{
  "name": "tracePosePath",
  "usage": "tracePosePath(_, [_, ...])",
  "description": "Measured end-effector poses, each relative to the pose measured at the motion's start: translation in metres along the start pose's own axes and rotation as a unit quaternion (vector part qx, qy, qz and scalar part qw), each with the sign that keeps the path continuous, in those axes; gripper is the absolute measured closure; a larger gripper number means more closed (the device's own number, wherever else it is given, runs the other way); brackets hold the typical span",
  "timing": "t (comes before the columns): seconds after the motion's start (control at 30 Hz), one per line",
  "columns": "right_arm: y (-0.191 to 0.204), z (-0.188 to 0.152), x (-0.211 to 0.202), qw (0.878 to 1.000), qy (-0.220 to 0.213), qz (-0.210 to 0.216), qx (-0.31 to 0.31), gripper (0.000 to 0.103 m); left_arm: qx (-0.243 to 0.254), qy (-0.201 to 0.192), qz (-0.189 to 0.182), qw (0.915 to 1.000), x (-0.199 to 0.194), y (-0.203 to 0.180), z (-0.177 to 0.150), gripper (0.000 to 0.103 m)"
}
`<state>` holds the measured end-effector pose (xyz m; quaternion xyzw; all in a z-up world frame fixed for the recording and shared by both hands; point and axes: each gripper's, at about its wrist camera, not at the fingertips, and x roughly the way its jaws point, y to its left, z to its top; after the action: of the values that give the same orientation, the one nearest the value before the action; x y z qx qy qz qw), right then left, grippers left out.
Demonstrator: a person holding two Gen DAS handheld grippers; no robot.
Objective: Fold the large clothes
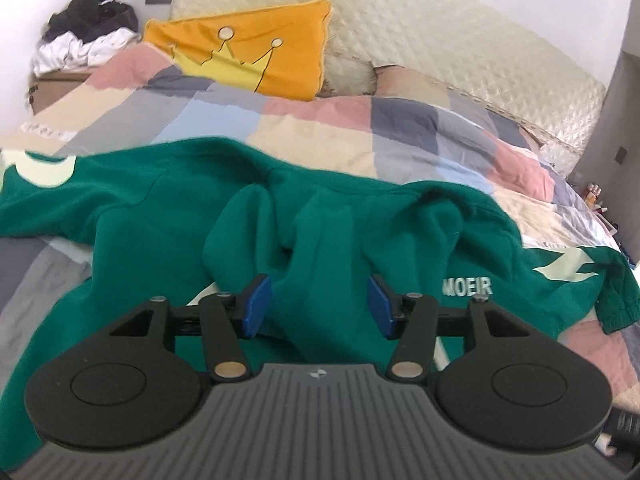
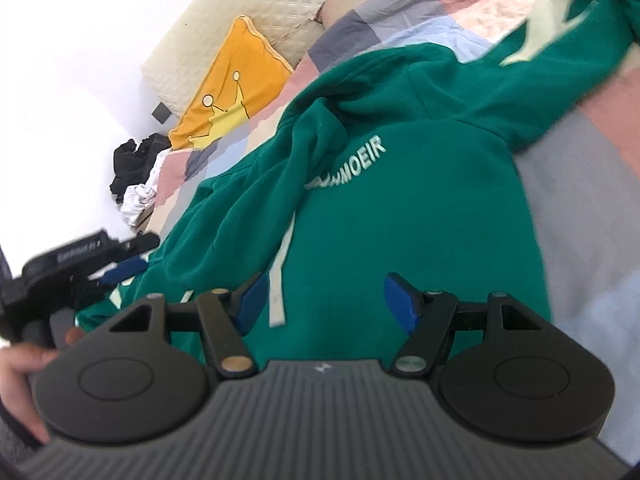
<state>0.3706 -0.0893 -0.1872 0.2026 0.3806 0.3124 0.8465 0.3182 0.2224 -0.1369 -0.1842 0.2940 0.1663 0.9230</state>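
A green hoodie (image 1: 168, 216) with pale "MOEIR" lettering lies spread and rumpled across the bed; its chest fills the right wrist view (image 2: 420, 208). My left gripper (image 1: 318, 306) hovers at the bunched hood, a thick fold of green cloth standing between its blue pads (image 1: 256, 304); the pads do not visibly press on it. My right gripper (image 2: 326, 302) is open just above the hoodie's front, with a white drawstring (image 2: 278, 300) lying between its fingers. The left gripper (image 2: 120, 270) also shows at the left edge of the right wrist view, held by a hand (image 2: 20, 368).
The bed carries a patchwork quilt (image 1: 320, 128) in pink, grey, blue and beige. An orange crown pillow (image 1: 248, 52) leans on the cream quilted headboard (image 1: 440, 32). A heap of black and white clothes (image 1: 88, 28) sits on a box at the far left.
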Motion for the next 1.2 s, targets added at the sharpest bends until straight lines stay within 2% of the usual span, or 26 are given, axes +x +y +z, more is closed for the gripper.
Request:
tracePosePath(0.17, [0.017, 0.022, 0.053, 1.0, 0.01, 0.005, 0.03, 0.035, -0.054, 0.03, -0.029, 0.9977, 0.024, 0.027, -0.005, 0.042])
tracePosePath(0.3, [0.019, 0.022, 0.096, 0.998, 0.021, 0.034, 0.056, 0.036, -0.078, 0.037, -0.053, 0.9948, 0.039, 0.035, -0.007, 0.041])
tracePosePath(0.4, [0.017, 0.019, 0.113, 0.997, 0.018, 0.048, 0.05, 0.042, -0.105, 0.039, -0.076, 0.9908, 0.057, 0.039, -0.009, 0.04])
tracePosePath(0.47, [0.017, 0.018, 0.119, 0.997, 0.015, 0.061, 0.035, 0.045, -0.116, 0.043, -0.077, 0.9893, 0.072, 0.04, -0.011, 0.04])
tracePosePath(0.5, [0.017, 0.018, 0.12, 0.997, 0.012, 0.068, 0.033, 0.047, -0.121, 0.049, -0.072, 0.9889, 0.078, 0.039, -0.013, 0.04])
tracePosePath(0.57, [0.017, 0.017, 0.124, 0.995, 0.015, 0.086, 0.042, 0.061, -0.124, 0.054, -0.069, 0.9883, 0.088, 0.039, -0.015, 0.038])
tracePosePath(0.67, [0.028, 0.014, 0.128, 0.995, 0.025, 0.097, 0.031, 0.071, -0.112, 0.046, -0.058, 0.9909, 0.094, 0.038, -0.016, 0.037])
tracePosePath(0.77, [0.035, 0.01, 0.137, 0.994, 0.048, 0.09, 0.032, 0.079, -0.116, 0.036, -0.06, 0.9907, 0.096, 0.04, -0.018, 0.039])
tracePosePath(0.8, [0.036, 0.009, 0.137, 0.994, 0.05, 0.092, 0.032, 0.081, -0.12, 0.037, -0.06, 0.9903, 0.097, 0.042, -0.018, 0.042])
tracePosePath(0.87, [0.036, 0.01, 0.134, 0.994, 0.047, 0.095, 0.034, 0.091, -0.126, 0.038, -0.046, 0.9903, 0.097, 0.045, -0.018, 0.073])
tracePosePath(0.9, [0.035, 0.011, 0.132, 0.993, 0.046, 0.097, 0.039, 0.093, -0.134, 0.041, -0.049, 0.9888, 0.096, 0.048, -0.017, 0.077])
tracePosePath(0.93, [0.036, 0.013, 0.128, 0.993, 0.043, 0.103, 0.042, 0.094, -0.152, 0.046, -0.064, 0.9853, 0.095, 0.052, -0.015, 0.082])
tracePosePath(1.07, [0.048, 0.029, 0.1, 0.991, -0.002, 0.128, 0.025, 0.094, -0.212, 0.046, -0.14, 0.9662, 0.083, 0.066, -0.007, 0.084])
tracePosePath(1.2, [0.057, 0.053, 0.064, 0.986, -0.06, 0.157, 0.017, 0.095, -0.265, 0.054, -0.26, 0.9268, 0.069, 0.076, -0.004, 0.084])
